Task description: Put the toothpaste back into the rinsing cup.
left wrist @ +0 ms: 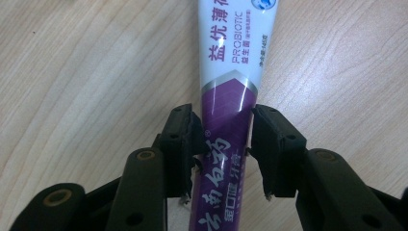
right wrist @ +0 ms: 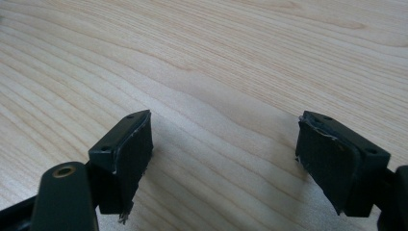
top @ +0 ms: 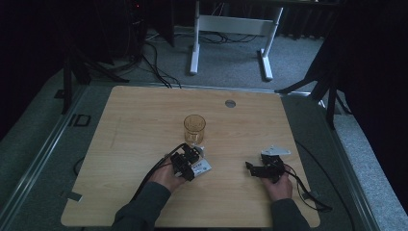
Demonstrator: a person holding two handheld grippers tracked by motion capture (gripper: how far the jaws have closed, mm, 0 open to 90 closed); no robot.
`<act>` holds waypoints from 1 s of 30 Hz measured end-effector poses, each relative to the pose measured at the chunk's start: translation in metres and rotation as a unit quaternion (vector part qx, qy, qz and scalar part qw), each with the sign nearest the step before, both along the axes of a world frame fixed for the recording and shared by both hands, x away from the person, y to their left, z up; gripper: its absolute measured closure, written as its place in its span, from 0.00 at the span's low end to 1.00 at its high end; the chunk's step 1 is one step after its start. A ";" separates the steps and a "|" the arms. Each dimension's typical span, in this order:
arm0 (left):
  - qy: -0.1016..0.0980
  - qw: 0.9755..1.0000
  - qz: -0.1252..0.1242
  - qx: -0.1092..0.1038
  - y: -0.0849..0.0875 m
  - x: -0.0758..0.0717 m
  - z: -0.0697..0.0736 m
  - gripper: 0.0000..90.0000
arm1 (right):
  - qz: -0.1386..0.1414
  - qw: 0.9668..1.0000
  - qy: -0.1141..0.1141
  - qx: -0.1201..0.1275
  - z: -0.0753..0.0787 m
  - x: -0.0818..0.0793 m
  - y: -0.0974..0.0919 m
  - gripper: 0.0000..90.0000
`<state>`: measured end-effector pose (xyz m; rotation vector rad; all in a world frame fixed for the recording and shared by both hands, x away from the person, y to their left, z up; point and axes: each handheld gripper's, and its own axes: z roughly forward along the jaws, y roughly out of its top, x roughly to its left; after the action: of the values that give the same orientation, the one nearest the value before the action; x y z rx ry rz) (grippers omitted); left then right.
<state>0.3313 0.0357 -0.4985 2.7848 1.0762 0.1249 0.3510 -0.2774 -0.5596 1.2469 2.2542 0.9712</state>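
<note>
From the high view, the left gripper lies on the pale wooden table with a white-and-purple plastic toothpaste tube at its jaws, and an amber glass tumbler stands just beyond them; the right gripper rests well apart, bare wood ahead of its jaws. In the left gripper view the jaws are closed against the tube's purple flat end, the printed white body reaching forward. In the right gripper view the jaws stand wide apart over bare grain. A soft tube pinched so near its end could sag or twist, and swinging forward could knock the tumbler.
</note>
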 end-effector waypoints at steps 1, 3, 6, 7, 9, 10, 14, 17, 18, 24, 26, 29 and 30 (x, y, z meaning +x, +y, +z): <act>0.002 1.000 0.000 0.001 -0.001 0.000 -0.001 0.67 | 0.000 1.000 0.000 0.000 0.000 0.000 0.000 0.23; 0.003 1.000 -0.002 0.005 -0.001 0.001 -0.003 0.67 | 0.000 1.000 0.000 0.000 0.000 0.000 0.000 0.23; 0.008 1.000 -0.002 0.003 -0.002 0.002 -0.005 0.68 | 0.000 1.000 0.000 0.000 0.000 0.000 0.000 0.23; 0.009 1.000 -0.001 0.003 -0.002 0.002 -0.005 0.68 | 0.000 1.000 0.000 0.000 0.000 0.000 0.000 0.23; 0.009 1.000 -0.003 0.009 -0.002 0.002 -0.007 0.68 | 0.000 1.000 0.000 0.000 0.000 0.000 0.000 0.23; 0.010 1.000 -0.002 0.011 -0.002 0.002 -0.009 0.68 | 0.000 1.000 0.000 0.000 0.000 0.000 0.000 0.23; 0.020 1.000 0.000 0.013 -0.002 0.003 -0.015 0.67 | 0.000 1.000 0.000 0.000 0.000 0.000 0.000 0.23; 0.024 1.000 0.000 0.014 -0.002 0.005 -0.017 0.67 | 0.000 1.000 0.000 0.000 0.000 0.000 0.000 0.23; 0.025 1.000 0.001 0.014 -0.002 0.005 -0.018 0.67 | 0.000 1.000 0.000 -0.001 0.000 0.000 0.000 0.23; 0.031 0.999 0.006 0.012 -0.002 0.007 -0.019 0.67 | 0.000 1.000 0.000 0.000 0.000 0.000 0.000 0.23; 0.031 0.999 0.008 0.012 -0.002 0.007 -0.019 0.67 | 0.000 1.000 0.000 0.000 0.000 0.000 0.000 0.23; 0.032 0.999 0.010 0.012 -0.002 0.007 -0.019 0.67 | 0.000 1.000 0.000 0.000 0.000 0.000 0.000 0.23; 0.032 0.999 0.012 0.012 -0.002 0.007 -0.019 0.68 | 0.000 1.000 0.000 -0.001 0.000 0.000 0.000 0.23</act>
<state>0.3387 0.0335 -0.5174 2.8158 1.1310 0.0518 0.3510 -0.2775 -0.5596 1.2452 2.2549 0.9703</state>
